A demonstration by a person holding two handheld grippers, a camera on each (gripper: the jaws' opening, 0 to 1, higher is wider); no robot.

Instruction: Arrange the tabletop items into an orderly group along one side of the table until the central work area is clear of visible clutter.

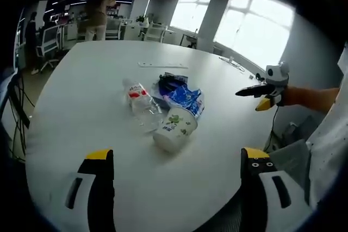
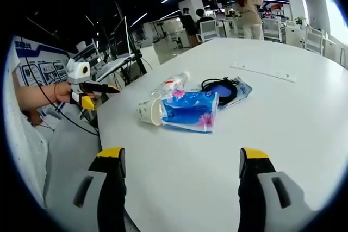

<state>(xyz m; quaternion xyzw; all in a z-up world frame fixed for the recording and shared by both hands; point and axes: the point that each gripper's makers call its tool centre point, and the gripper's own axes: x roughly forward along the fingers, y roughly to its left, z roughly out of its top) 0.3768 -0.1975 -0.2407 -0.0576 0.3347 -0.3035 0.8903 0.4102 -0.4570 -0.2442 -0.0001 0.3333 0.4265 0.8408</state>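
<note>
A white paper cup with green print [image 1: 174,127] lay on its side near the middle of the round white table [image 1: 81,107], its open mouth showing nothing inside in the right gripper view [image 2: 149,111]; the print was too small to read. Touching the cup lay a soft blue-and-white plastic pack with pink marks [image 2: 189,110]. Just beyond the cup lay a clear, crumpled plastic bottle with a red label [image 1: 140,99], seemingly empty. Behind the blue pack sat a glossy dark blue pouch with a coiled black cable [image 2: 223,89]. Far past the cup lay a flat white strip [image 1: 163,65]. The left gripper [image 1: 176,161] and right gripper [image 2: 180,158] both stood wide, holding nothing, short of the cup
</note>
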